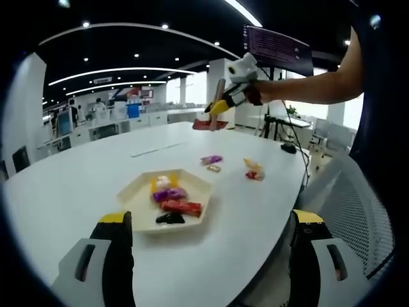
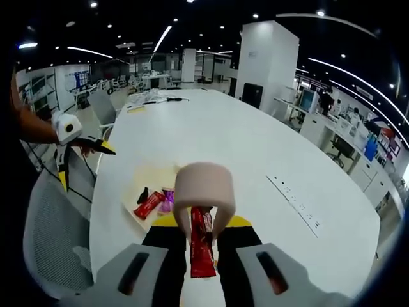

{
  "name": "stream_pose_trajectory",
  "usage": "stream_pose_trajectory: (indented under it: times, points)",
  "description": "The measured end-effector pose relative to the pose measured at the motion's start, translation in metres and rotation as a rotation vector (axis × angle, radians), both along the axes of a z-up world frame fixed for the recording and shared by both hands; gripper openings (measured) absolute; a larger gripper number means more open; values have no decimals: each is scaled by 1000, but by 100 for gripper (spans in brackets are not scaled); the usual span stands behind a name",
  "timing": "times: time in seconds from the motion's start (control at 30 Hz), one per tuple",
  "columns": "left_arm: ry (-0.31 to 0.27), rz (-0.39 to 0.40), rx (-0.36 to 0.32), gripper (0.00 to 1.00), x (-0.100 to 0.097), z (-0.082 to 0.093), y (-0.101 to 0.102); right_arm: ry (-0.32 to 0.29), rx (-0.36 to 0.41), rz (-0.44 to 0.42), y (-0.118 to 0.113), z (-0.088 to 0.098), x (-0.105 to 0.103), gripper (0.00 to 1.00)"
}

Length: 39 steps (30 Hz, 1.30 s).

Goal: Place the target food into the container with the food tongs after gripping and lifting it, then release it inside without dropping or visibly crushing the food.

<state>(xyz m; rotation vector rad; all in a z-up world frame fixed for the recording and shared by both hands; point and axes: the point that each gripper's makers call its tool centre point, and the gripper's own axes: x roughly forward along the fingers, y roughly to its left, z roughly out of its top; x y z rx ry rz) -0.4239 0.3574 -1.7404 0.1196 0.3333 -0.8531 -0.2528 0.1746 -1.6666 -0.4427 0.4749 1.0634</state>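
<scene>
A cream hexagonal tray (image 1: 137, 192) lies on the white table and holds several wrapped snacks. My left gripper (image 1: 212, 217) stands wide open just short of it, nothing between its jaws. In the right gripper view, my right gripper (image 2: 203, 224) is shut on beige food tongs (image 2: 204, 185), and the tongs pinch a red snack bar (image 2: 202, 249). The left gripper view has the right gripper (image 1: 222, 103) high over the far side of the table, with the tongs (image 1: 218, 96) and the red bar (image 1: 209, 125) hanging below. The tray (image 2: 146, 180) is partly hidden behind the tongs.
Loose wrapped snacks lie beyond the tray: a purple one (image 1: 211, 159), a small brown one (image 1: 214, 169) and a yellow-red one (image 1: 254, 169). A mesh chair (image 1: 358, 211) stands at the table's edge. The left gripper (image 2: 85, 165) hovers over a chair (image 2: 51, 236).
</scene>
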Motion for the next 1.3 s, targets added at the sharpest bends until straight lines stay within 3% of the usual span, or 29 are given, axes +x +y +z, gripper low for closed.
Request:
stream_pose_trajectory:
  times: [0.5,1.07,1.3]
  points:
    - [-6,0,16,100,0,-2,0,4,13,56,44,-6,-7,17]
    - [-18,2,18,100,1,-1,1,15,26,117,110,-15,-22,17]
    - [-20,3,27,99,1,-2,2,12,10,146,119,-22,-25,18]
